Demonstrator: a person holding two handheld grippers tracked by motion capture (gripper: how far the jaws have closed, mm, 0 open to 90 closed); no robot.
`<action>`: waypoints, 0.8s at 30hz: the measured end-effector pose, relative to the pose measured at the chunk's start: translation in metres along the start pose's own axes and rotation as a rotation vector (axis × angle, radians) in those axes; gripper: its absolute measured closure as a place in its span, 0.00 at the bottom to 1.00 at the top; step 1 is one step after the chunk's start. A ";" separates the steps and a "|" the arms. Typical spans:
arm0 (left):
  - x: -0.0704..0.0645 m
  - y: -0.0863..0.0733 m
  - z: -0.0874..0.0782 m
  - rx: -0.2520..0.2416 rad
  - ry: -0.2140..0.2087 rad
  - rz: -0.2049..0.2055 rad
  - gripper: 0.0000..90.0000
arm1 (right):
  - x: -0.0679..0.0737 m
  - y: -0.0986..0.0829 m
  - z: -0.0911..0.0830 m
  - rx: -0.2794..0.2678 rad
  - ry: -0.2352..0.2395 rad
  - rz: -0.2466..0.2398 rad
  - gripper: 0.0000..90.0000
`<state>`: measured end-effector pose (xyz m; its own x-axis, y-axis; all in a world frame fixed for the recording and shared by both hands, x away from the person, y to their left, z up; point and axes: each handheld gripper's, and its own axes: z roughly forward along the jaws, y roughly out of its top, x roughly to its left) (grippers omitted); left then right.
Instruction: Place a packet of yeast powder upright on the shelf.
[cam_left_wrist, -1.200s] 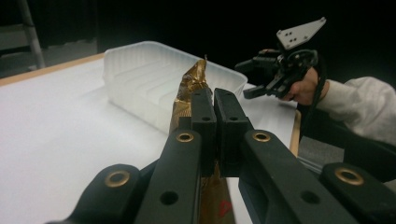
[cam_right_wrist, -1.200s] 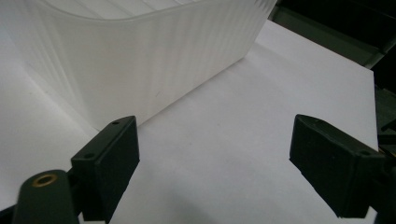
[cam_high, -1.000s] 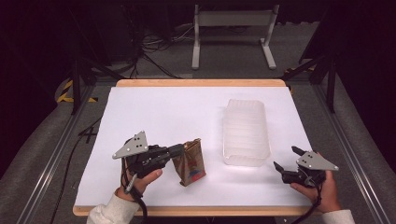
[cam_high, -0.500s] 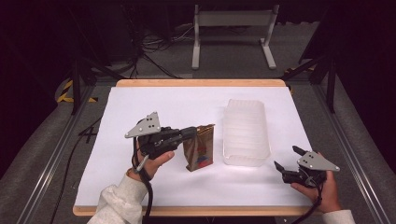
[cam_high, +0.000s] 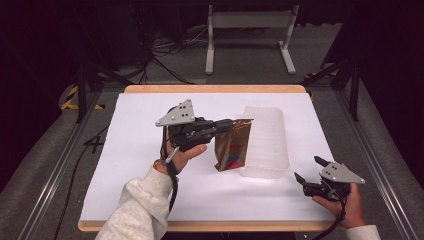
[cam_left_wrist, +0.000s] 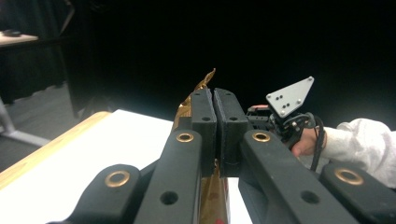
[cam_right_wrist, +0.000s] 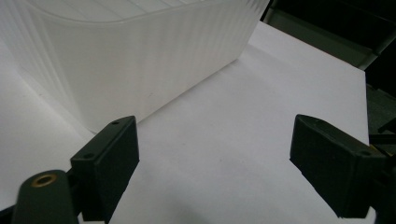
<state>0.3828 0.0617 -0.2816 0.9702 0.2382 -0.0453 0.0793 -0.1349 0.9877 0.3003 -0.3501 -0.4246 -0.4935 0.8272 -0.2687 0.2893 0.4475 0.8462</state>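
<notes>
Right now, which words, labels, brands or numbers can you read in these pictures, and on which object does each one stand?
None can be read.
Gold snack bag held in the left tool: red and blue print near the bottom, too blurred to read.
Translucent plastic container: no text.
Grey plates on both tools: holes, no markings.

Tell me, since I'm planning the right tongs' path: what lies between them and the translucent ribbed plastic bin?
Only bare white table cover separates the open right tongs from the bin, seen in the right gripper view.
</notes>
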 end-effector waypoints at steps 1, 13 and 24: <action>0.001 0.001 0.003 0.000 -0.001 0.002 0.98 | 0.000 0.000 0.000 0.000 0.000 0.002 0.18; 0.013 0.010 0.032 -0.009 -0.072 0.046 0.98 | -0.001 -0.001 0.000 0.002 -0.003 0.008 0.19; 0.015 0.018 0.064 0.033 -0.083 0.083 0.98 | -0.001 -0.002 0.000 0.003 0.004 0.011 0.18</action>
<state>0.4138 0.0016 -0.2738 0.9892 0.1448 0.0229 0.0040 -0.1831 0.9831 0.3004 -0.3517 -0.4258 -0.4938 0.8306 -0.2574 0.2971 0.4393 0.8478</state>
